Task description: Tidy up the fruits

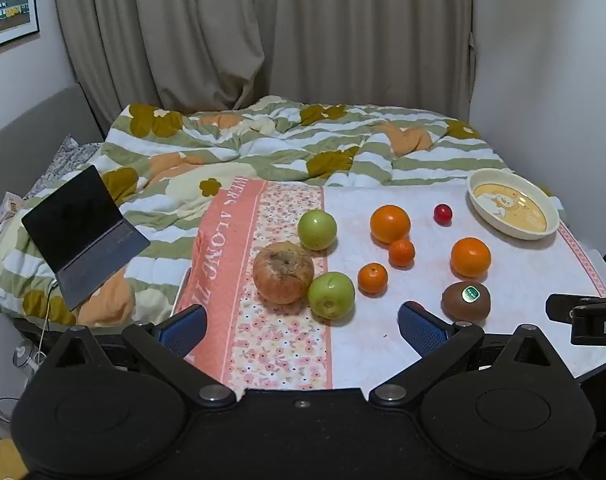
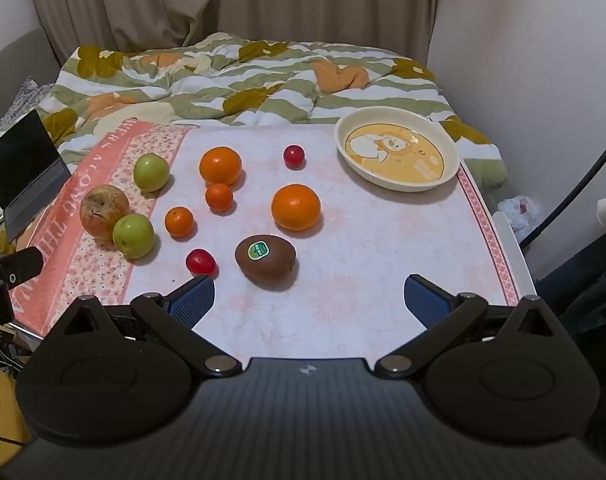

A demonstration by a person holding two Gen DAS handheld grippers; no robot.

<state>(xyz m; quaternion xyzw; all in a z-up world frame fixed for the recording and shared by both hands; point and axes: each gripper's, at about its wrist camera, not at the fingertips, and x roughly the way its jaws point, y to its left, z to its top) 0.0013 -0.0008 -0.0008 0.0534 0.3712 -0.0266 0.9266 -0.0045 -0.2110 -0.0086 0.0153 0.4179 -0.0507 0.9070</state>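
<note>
Both tools hang released and empty at the near edge of the surface (image 2: pixel 383 280). The kiwi (image 2: pixel 265 261) lies just ahead and left of centre of the right tool (image 2: pixel 310 300), its long axis crosswise to the fingers, so the right seems nearer. The plate (image 2: pixel 397 148), bare, sits far right.

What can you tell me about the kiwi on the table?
The kiwi is a brown, fuzzy-skinned oval lying on its side on the pale cloth, near the front edge. A small green and white sticker sits on its upper face. It looks whole and uncut. Nothing touches it but the cloth: a red tomato lies just to its left, an orange behind it. Both grippers are open and clear of it.
</note>
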